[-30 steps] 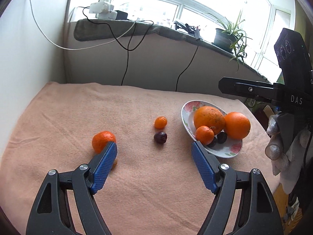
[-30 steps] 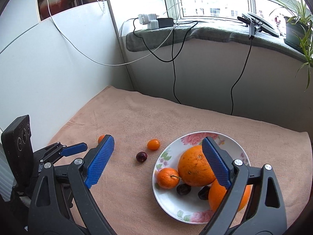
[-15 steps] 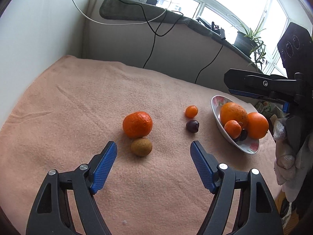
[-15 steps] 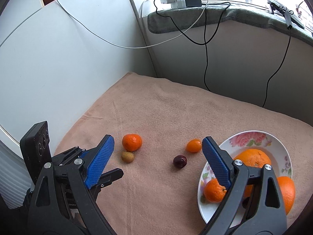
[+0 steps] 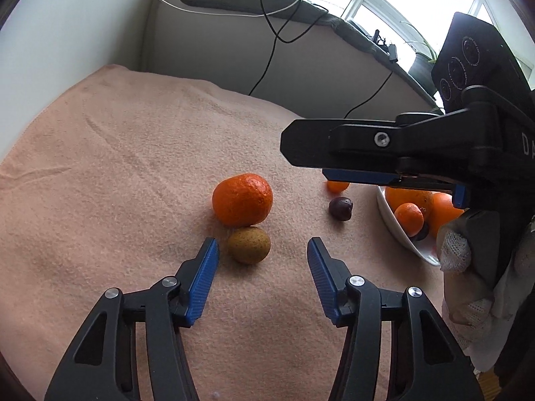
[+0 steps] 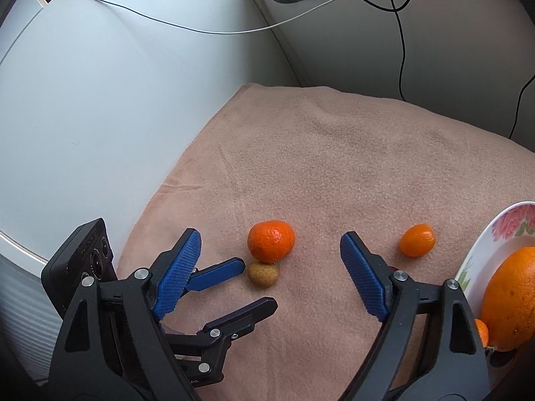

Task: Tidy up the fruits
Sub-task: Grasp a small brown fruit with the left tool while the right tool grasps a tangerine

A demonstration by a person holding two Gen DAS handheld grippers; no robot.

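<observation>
- A desk (image 6: 334, 153) under a peach blanket fills both views, with a pale wall upper left and a sill with cables along the top.
- Loose fruit sits mid-frame in the left wrist view: a mandarin (image 5: 242, 199), a small brown fruit (image 5: 249, 245) touching its near side, a dark plum (image 5: 340, 209) and a kumquat (image 5: 337, 185) further right.
- The plate (image 5: 393, 225) at the right edge holds oranges and more dark fruit.
- The step in hand looks like the pickup of the brown fruit for the plate.
- The left tool (image 5: 262, 254) has its jaws apart and closing; the brown fruit lies just ahead of the tips, next to the left pad, not yet between them.
- The right tool (image 6: 271, 250) is also apart and closing, empty, framing the mandarin from well above the desk.
- The brown fruit is a slight oval, long axis running left to right in the left wrist view; no stem end is clear.
- Next move, as I judge it: ease the left tool forward, then close across the short axis without nudging the mandarin.
</observation>
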